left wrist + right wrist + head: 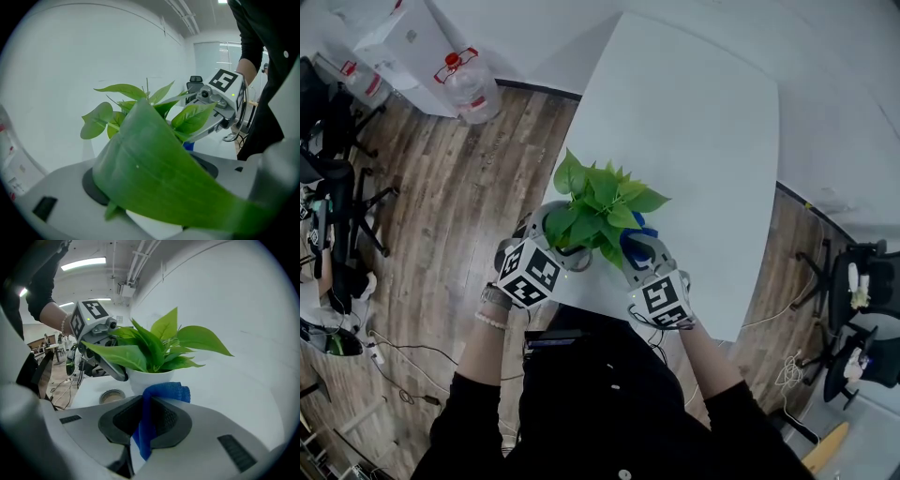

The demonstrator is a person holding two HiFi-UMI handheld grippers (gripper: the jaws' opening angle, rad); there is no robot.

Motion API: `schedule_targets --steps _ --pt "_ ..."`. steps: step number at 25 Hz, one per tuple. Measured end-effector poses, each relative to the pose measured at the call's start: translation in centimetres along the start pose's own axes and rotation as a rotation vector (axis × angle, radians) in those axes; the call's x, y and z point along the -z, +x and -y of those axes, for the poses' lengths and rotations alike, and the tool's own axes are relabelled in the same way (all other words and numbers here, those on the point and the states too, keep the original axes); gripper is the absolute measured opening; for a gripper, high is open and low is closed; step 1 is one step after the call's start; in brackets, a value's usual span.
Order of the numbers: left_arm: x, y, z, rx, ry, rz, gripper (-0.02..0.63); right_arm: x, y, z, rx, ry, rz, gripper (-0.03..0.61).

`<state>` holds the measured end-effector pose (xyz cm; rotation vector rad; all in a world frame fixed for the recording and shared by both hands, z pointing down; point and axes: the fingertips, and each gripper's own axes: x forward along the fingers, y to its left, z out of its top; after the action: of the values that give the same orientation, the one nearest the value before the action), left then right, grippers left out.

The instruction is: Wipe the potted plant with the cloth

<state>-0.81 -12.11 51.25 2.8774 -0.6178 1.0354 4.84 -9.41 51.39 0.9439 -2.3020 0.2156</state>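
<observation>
A broad leaf (164, 187) lies closest, spread across the gap of my left gripper (149, 174). Its jaws stand wide apart and, as far as I can see, they do not press the leaf; it only rests between them. My right gripper (146, 420) has its jaws closed on a blue cloth (161, 392), and a folded end sticks out past the tips. The potted plant (157, 348) stands just ahead of those tips, its white pot (150, 378) almost touching the cloth.

I judge that the wiping is at hand. To do it well, I should keep the left jaws under the leaf as a support and draw the cloth softly along it from stem to tip, with light pressure, so the stalk does not bend and the pot does not tip.

The pot stands near the edge of a white table (694, 122). Beside it, to the left of my right tips, lies a small round thing I cannot name. Below is a wooden floor (441, 197), with a water bottle (469, 86) and office chairs (337, 178) well apart.
</observation>
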Motion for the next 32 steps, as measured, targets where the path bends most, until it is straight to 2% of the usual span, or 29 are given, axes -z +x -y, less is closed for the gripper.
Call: schedule_targets --steps 15,23,29,32 --pt "0.0 0.0 0.1 -0.005 -0.012 -0.008 0.373 -0.7 2.1 -5.9 -0.057 -0.03 0.02 0.075" --pt "0.0 0.0 0.2 -0.011 -0.018 -0.005 0.371 -0.4 1.3 -5.0 -0.05 -0.018 0.037 0.075" --pt "0.0 0.1 0.2 -0.012 -0.019 -0.002 0.37 0.1 0.2 -3.2 -0.035 0.02 0.013 0.075" --pt "-0.1 0.0 0.2 -0.013 -0.019 -0.002 0.368 0.0 -0.2 -1.6 -0.011 0.005 0.026 0.075"
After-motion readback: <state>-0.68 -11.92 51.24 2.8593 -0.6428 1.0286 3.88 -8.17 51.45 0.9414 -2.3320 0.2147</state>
